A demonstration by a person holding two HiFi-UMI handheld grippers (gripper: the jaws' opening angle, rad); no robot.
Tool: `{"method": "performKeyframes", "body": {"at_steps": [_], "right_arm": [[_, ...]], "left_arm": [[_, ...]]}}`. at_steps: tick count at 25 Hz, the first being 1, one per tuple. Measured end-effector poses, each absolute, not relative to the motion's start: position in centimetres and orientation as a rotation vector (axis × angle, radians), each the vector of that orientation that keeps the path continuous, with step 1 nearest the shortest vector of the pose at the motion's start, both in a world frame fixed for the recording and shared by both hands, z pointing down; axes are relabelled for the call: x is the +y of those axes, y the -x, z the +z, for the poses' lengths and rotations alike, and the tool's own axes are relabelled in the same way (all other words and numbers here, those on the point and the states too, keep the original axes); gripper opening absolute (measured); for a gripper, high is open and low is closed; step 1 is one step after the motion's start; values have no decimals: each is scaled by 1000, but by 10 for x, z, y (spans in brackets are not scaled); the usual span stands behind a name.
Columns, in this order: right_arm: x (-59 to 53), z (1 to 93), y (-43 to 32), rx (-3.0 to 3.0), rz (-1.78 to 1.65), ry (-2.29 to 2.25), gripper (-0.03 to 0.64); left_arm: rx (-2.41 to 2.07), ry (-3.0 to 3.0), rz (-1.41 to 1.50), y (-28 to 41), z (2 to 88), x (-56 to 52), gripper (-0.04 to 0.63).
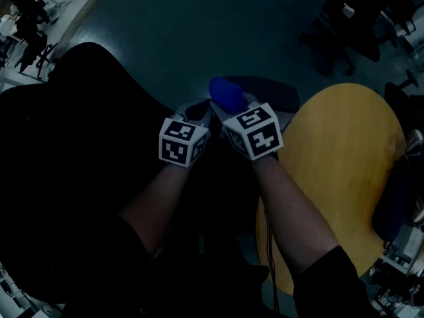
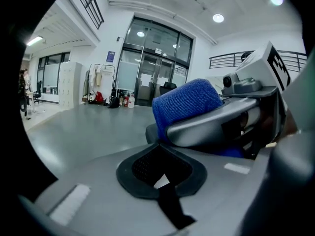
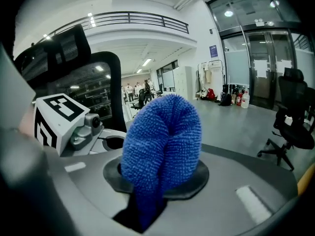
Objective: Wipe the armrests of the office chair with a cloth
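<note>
**Desk:** Where is the cloth, and which tool has it?

**Photographer:** The blue microfibre cloth (image 1: 226, 93) sits bunched in the right tool (image 1: 233, 108). Its jaws are clamped on the lower folds, so a rounded pad stands proud of the tips, apparently to give a soft face for wiping. The left tool (image 1: 196, 113) rides just beside it, jaws closed together with nothing between them (a free hand, probably kept near to steady or re-fold the cloth).

**Desk:** And the chair?

**Photographer:** The black office chair (image 1: 73, 164) fills the left of the head view. In the right gripper view its mesh back and headrest rise just beyond the left tool. A dark curved shape (image 1: 271, 91) directly past the cloth may be an armrest, but the dim light leaves that uncertain. The cloth touches nothing yet.

**Desk:** Is there room to work?

**Photographer:** It is tight at the sides. The round yellow worktop (image 1: 344, 164) edges in close on the right, and the chair crowds the left. Ahead lies open grey floor (image 1: 199, 25), with other chairs (image 3: 290, 127) well apart, so the clear path for a stroke appears to run forward, away from the person.
</note>
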State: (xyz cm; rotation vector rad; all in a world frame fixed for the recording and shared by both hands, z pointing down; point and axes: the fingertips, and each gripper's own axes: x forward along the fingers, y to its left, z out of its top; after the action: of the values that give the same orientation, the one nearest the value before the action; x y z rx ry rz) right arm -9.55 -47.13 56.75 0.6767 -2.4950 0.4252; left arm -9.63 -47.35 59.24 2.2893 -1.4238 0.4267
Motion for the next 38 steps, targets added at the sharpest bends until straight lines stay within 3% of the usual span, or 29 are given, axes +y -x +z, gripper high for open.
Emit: {"method": "performKeyframes", "body": {"at_steps": [20,30,38], "right_arm": [[-299,480,3,-2655,470,-774,107],[-183,461,-40,-2590,502,-950,107],[-80,447,-26,-2509,503,-1153,107]], "left_arm": [[-1469,-2329,254,70,481,-279,15],[-1173,-2684,275,26,424,-151,15],[-992,-2820,300,60,414,-20,15]]}}
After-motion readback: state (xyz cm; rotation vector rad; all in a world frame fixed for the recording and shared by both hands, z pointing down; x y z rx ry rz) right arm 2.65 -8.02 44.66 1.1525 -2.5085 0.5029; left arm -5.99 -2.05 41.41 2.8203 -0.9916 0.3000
